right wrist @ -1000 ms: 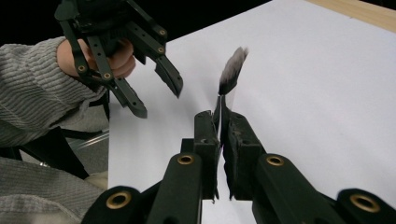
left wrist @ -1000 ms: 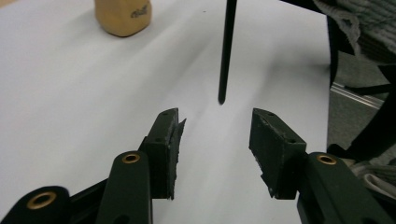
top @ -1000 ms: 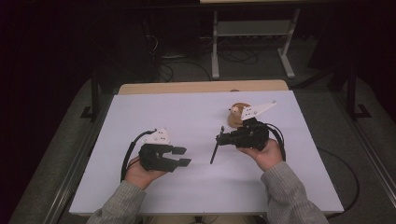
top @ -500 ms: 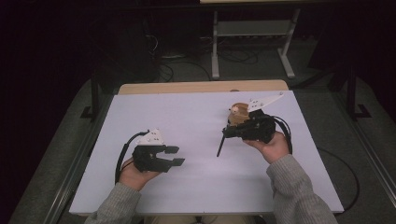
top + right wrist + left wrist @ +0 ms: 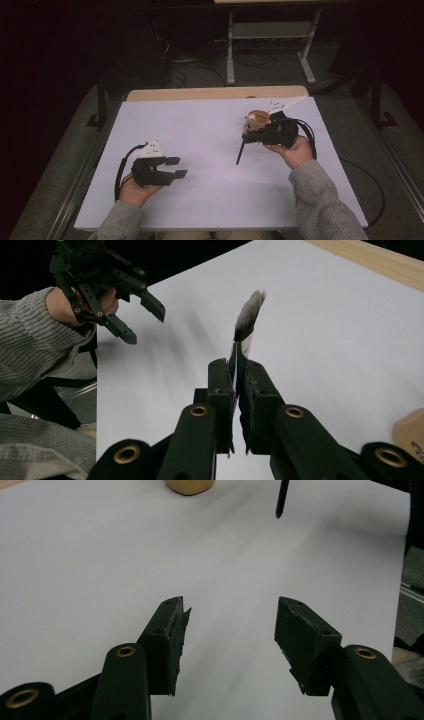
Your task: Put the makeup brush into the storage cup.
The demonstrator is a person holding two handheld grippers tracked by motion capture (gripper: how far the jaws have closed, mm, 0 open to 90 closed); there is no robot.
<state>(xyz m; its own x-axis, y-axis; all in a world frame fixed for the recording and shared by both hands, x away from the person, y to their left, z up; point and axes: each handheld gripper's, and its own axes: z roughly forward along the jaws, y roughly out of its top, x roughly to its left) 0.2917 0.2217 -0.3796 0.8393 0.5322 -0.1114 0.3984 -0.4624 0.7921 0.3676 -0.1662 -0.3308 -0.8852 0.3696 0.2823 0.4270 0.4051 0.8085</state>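
My right gripper (image 5: pixel 245 139) is at the right of the white table top (image 5: pixel 200 125), shut on a thin dark brush (image 5: pixel 239 153) that slants down from its jaws toward the sheet. In the right gripper view the brush (image 5: pixel 248 315) sticks out past the closed jaws with its bristle tip blurred. My left gripper (image 5: pixel 180 167) is low at the near left, and its jaws have just been opening with nothing between them. In the left gripper view the pads (image 5: pixel 170 630) stand well apart over bare sheet. A small round wooden piece (image 5: pixel 255 120) sits just beyond the right gripper.
A strip of bare wood (image 5: pixel 215 93) runs along the table's far edge. Dark floor, cables and a white stand (image 5: pixel 270 35) lie beyond it. The wooden piece (image 5: pixel 190 486) and the brush's dark end (image 5: pixel 281 500) are far ahead in the left gripper view.
The right hand has carried the brush farther back and right, close to the wooden piece. The left hand has slid nearer and left, and its jaws stand wider.
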